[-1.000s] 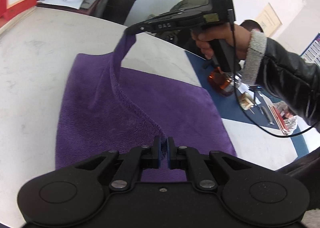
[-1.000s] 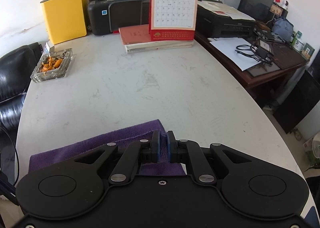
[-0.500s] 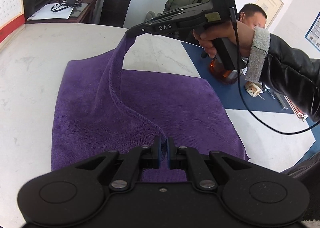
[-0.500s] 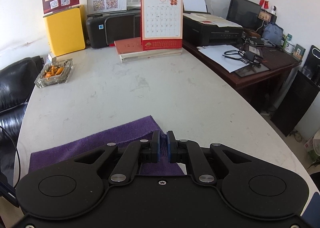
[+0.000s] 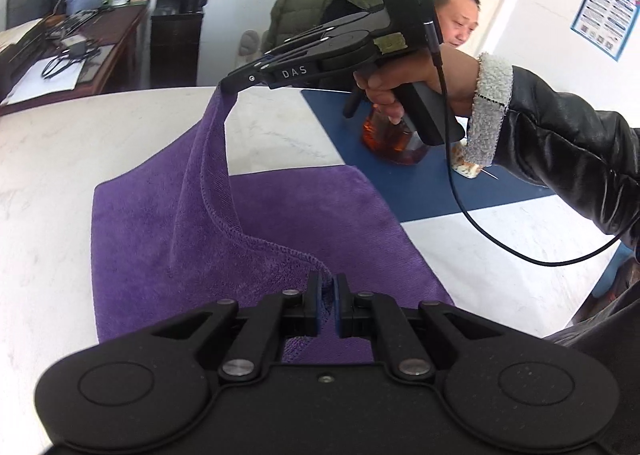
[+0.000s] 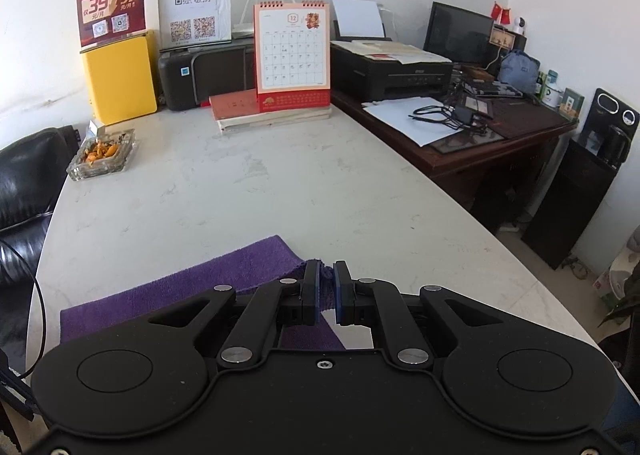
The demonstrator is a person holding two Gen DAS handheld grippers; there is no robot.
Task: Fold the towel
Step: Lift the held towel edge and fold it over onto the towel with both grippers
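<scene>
Left wrist view, nearest the lens: the left gripper (image 5: 327, 287) is clenched on a corner of the purple towel (image 5: 160, 239), with fabric pinched between its blue pads. From that corner the hemmed edge climbs in a raised ridge to the right gripper (image 5: 234, 85), whose closed tips clamp the opposite corner above the white table (image 5: 60, 143). The rest of the towel lies flat on the tabletop beneath the lifted edge. A hand (image 5: 400, 83) holds the right gripper by its grip. Beyond it an amber jar (image 5: 394, 143) stands on a blue mat (image 5: 416, 183).

Right wrist view shows the right gripper (image 6: 327, 275) grasping towel (image 6: 224, 275) fabric between its pads, the flat part spread toward the table's near edge. Farther along the table (image 6: 280, 191), a glass ashtray (image 6: 102, 153) sits by the left edge, and a desk calendar (image 6: 292, 55) stands on books near the far edge.
</scene>
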